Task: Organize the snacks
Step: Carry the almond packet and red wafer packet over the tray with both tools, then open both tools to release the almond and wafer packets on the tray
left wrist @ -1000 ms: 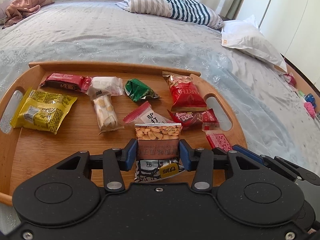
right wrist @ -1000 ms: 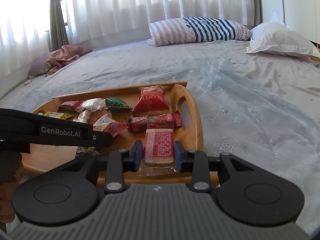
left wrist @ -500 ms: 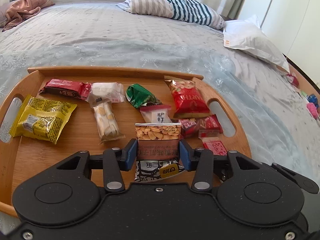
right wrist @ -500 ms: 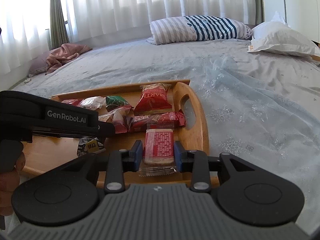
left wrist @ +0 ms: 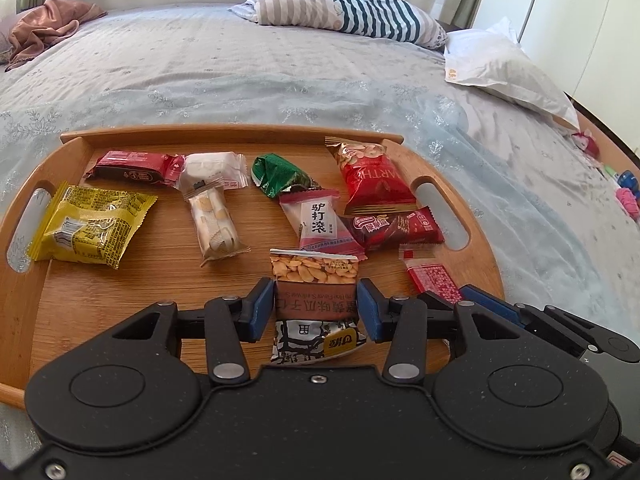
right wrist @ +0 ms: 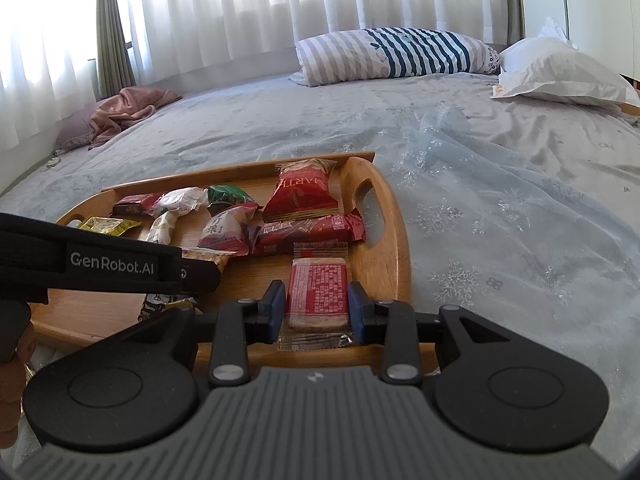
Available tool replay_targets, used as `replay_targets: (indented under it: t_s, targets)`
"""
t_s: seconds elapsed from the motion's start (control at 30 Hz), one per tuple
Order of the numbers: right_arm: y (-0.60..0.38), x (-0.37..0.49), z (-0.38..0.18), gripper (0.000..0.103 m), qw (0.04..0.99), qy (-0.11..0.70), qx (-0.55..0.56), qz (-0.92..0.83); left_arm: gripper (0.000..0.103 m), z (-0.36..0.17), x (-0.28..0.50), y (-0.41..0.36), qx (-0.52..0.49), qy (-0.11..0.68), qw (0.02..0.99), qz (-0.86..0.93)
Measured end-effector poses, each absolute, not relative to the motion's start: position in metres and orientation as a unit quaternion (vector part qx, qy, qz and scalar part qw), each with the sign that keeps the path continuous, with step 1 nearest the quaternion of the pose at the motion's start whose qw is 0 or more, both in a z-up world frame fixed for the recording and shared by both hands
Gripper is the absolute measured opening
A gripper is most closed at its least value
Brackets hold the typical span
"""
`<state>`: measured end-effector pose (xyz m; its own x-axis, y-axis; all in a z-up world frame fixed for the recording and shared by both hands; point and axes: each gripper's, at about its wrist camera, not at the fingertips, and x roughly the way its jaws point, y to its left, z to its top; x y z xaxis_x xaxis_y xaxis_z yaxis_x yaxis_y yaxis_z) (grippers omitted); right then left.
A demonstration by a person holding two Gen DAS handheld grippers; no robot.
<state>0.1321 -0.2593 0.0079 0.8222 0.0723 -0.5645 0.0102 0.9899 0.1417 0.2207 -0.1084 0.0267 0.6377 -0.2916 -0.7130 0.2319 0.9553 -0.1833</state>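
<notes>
A wooden tray [left wrist: 120,304] on the bed carries several snack packets. My left gripper [left wrist: 316,308] is shut on a sunflower seed packet [left wrist: 315,280], held upright over the tray's near side. My right gripper [right wrist: 316,308] is shut on a red-labelled biscuit packet [right wrist: 318,288] at the tray's near right corner; the same packet [left wrist: 430,280] shows beside the left gripper. On the tray lie a yellow packet [left wrist: 90,226], a dark red bar [left wrist: 132,168], two white packets [left wrist: 214,220], a green packet [left wrist: 280,174], a pink-edged white packet [left wrist: 318,220] and red packets [left wrist: 372,180].
The tray [right wrist: 390,240] has cut-out handles at both ends. Around it spreads a pale blue bedspread [right wrist: 500,220]. A striped pillow [left wrist: 348,12] and a white pillow [left wrist: 504,68] lie at the far side, a pink cloth [left wrist: 48,28] at the far left. A hand [right wrist: 12,368] holds the left gripper.
The left gripper with its seed packet has shifted a little, so the tray's packets sit slightly further right in its view. The pink-edged white packet now lies flat with its label showing.
</notes>
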Motion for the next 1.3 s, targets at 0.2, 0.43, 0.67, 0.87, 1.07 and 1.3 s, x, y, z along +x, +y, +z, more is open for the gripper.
replay_targets:
  t_s: [0.2,0.43,0.67,0.87,1.07,1.3]
  targets:
    - [-0.258,0.132,0.008,0.039,0.952,0.297,0.067,0.017,0.044,0.027,0.221,-0.107,-0.036,0.399,0.905,-0.143]
    - [-0.258,0.132,0.007,0.041,0.952,0.297,0.068,0.017,0.05,0.031,0.219,-0.106,-0.034,0.394,0.908,-0.137]
    - [-0.257,0.129,0.009,0.043,0.955,0.29,0.065,0.022,0.063,0.033,0.215,-0.103,-0.026,0.389,0.911,-0.133]
    - [-0.254,0.122,0.015,0.059,0.959,0.276,0.057,0.024,0.075,0.039,0.207,-0.097,-0.027,0.381,0.915,-0.131]
    - [-0.246,0.112,0.024,0.067,0.965,0.259,0.039,0.03,0.085,0.048,0.192,-0.083,-0.028,0.369,0.92,-0.127]
    - [-0.232,0.099,0.03,0.074,0.969,0.242,0.019,0.046,0.088,0.053,0.167,-0.057,-0.025,0.364,0.925,-0.108]
